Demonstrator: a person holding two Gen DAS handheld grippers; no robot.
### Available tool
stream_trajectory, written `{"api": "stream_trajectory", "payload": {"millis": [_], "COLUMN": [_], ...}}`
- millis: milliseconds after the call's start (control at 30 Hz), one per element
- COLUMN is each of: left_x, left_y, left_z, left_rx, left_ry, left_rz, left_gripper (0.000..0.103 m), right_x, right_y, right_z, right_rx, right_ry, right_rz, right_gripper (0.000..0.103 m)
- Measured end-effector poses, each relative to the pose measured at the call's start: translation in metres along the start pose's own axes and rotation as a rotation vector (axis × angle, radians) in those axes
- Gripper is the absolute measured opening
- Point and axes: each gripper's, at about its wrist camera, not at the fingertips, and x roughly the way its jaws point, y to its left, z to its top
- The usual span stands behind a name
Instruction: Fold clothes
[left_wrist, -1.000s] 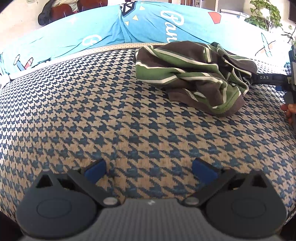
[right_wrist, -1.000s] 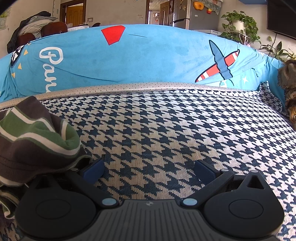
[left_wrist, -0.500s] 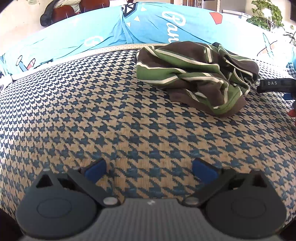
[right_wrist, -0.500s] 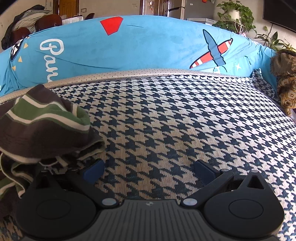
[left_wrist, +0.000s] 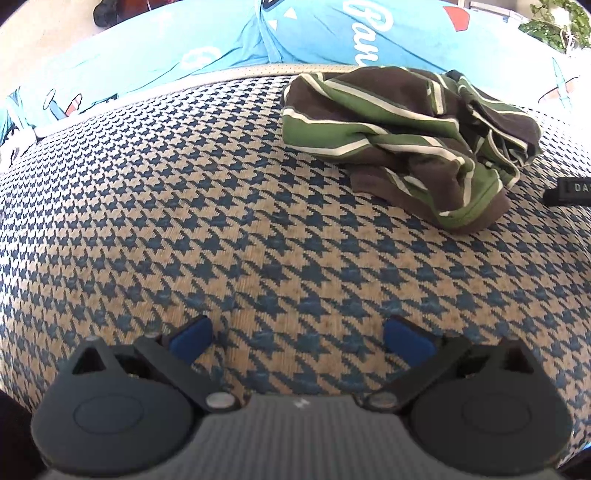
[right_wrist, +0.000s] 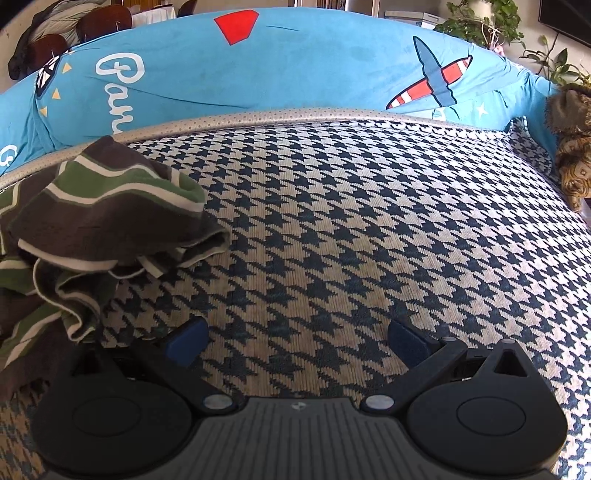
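A crumpled brown and green striped garment with cream stripes lies on the houndstooth sofa seat, at the upper right of the left wrist view. My left gripper hangs open well short of it, over bare seat. In the right wrist view the same garment is bunched at the left, just beyond and beside the left finger. My right gripper is open with only seat fabric between its blue pads. The tip of the right gripper shows at the right edge of the left wrist view, apart from the cloth.
A blue printed cushion cover runs along the back of the seat. A brown plush toy sits at the far right end. Potted plants and chairs stand behind the sofa. Bare seat stretches to the right of the garment.
My right gripper has drawn back from the garment, which is now clear of its fingers. The left gripper has tilted down and edged closer to the seat. The garment has not moved.
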Motion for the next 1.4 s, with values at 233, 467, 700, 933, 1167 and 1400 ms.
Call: {"api": "stream_trajectory", "payload": {"millis": [233, 467, 700, 933, 1167, 1400], "left_x": [0.032, 0.032, 0.037, 0.034, 0.024, 0.015], "left_y": [-0.017, -0.023, -0.02, -0.013, -0.014, -0.015], "left_z": [0.071, 0.079, 0.085, 0.081, 0.06, 0.052], "left_rx": [-0.02, -0.029, -0.031, -0.03, -0.031, -0.022], "left_ry": [0.058, 0.073, 0.046, 0.032, 0.028, 0.004], "left_rz": [0.021, 0.022, 0.014, 0.011, 0.023, 0.049], "left_gripper": [0.103, 0.103, 0.103, 0.103, 0.103, 0.103], "right_x": [-0.016, -0.042, -0.068, -0.086, -0.097, -0.108], "right_y": [0.009, 0.023, 0.048, 0.062, 0.065, 0.066], "right_z": [-0.009, -0.03, -0.052, -0.067, -0.072, -0.077], "right_rx": [-0.002, 0.058, -0.002, -0.056, -0.066, -0.048], "right_ry": [0.066, 0.087, 0.1, 0.077, 0.057, 0.055], "right_rz": [0.002, 0.018, 0.084, 0.101, 0.099, 0.125], "right_gripper": [0.103, 0.103, 0.103, 0.103, 0.103, 0.103]}}
